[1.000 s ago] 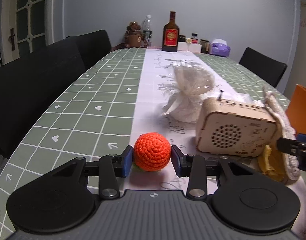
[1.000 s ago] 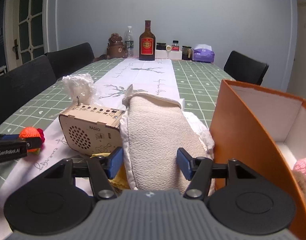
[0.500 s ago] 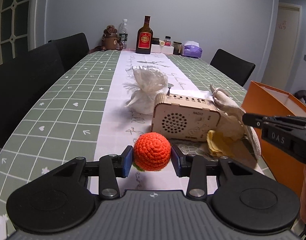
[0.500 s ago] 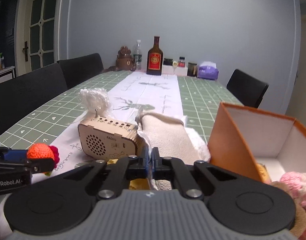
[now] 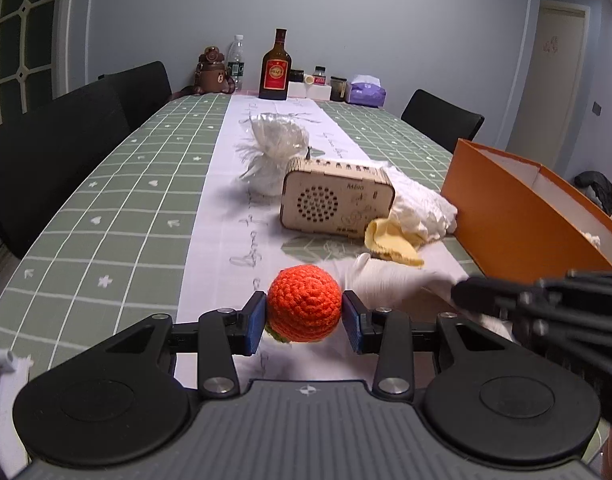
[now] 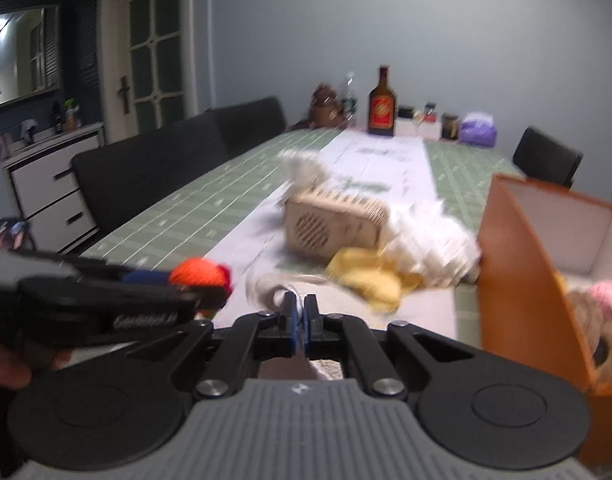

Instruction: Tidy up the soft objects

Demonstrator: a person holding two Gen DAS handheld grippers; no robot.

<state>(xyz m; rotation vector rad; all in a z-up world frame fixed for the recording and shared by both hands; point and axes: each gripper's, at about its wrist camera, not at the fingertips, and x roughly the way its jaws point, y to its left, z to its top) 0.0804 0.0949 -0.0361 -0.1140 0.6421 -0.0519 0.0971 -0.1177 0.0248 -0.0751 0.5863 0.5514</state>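
My left gripper [image 5: 304, 316] is shut on an orange crocheted ball [image 5: 304, 307] and holds it above the table's near end. My right gripper [image 6: 299, 312] is shut on a beige cloth mitt [image 6: 265, 292], pulled toward me; the mitt also shows in the left wrist view [image 5: 390, 280]. The orange box [image 5: 518, 216] stands at the right, open, with pink and beige soft toys [image 6: 602, 308] inside. A yellow cloth [image 5: 390, 240] and a white cloth [image 5: 422, 204] lie between the box and a wooden radio [image 5: 334, 200].
A white mesh pouch [image 5: 275, 144] sits behind the radio. A bottle [image 5: 275, 68], bear jar and small items stand at the table's far end. Black chairs line the left side [image 5: 65, 136].
My right gripper closed on the beige mitt and pulled it back from beside the radio. My left gripper with the orange ball rose and swung right toward the box.
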